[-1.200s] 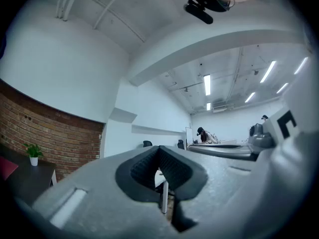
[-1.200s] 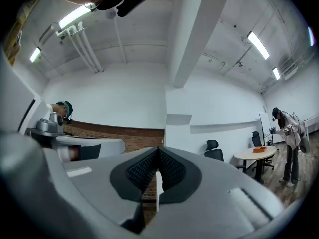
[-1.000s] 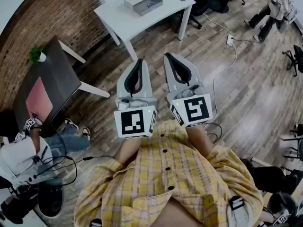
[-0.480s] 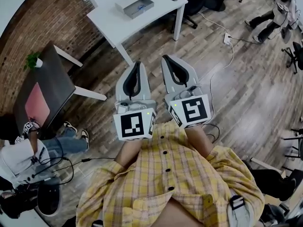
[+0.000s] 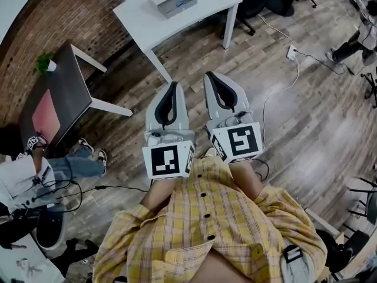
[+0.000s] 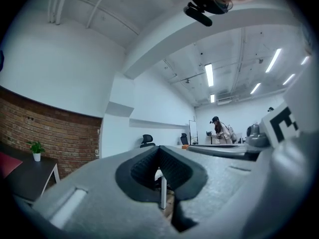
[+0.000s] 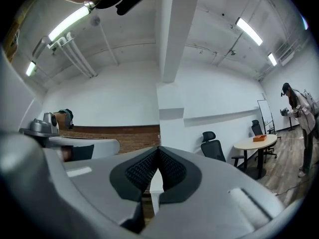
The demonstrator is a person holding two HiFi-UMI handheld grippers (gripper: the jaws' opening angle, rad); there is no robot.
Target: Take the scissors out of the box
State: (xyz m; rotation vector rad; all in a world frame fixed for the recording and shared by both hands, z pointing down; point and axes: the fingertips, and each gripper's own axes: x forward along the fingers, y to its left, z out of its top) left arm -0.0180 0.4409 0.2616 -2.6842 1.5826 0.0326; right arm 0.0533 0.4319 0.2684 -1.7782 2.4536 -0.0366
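My left gripper [image 5: 172,86] and right gripper [image 5: 211,75] were both closed on nothing, level, side by side. The box [image 5: 161,6] sat on the white table [image 5: 147,28] at twelve o'clock, well apart from them. Arriving with the jaws closed would likely shove the box instead of entering it. The scissors [image 5: 180,3] showed only as a bluish fleck inside, so I couldn't tell their long axis or heading.

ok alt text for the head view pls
A person in yellow plaid holds the left gripper and right gripper side by side, both shut and empty, above a wood floor. Ahead, a box sits on a white table.
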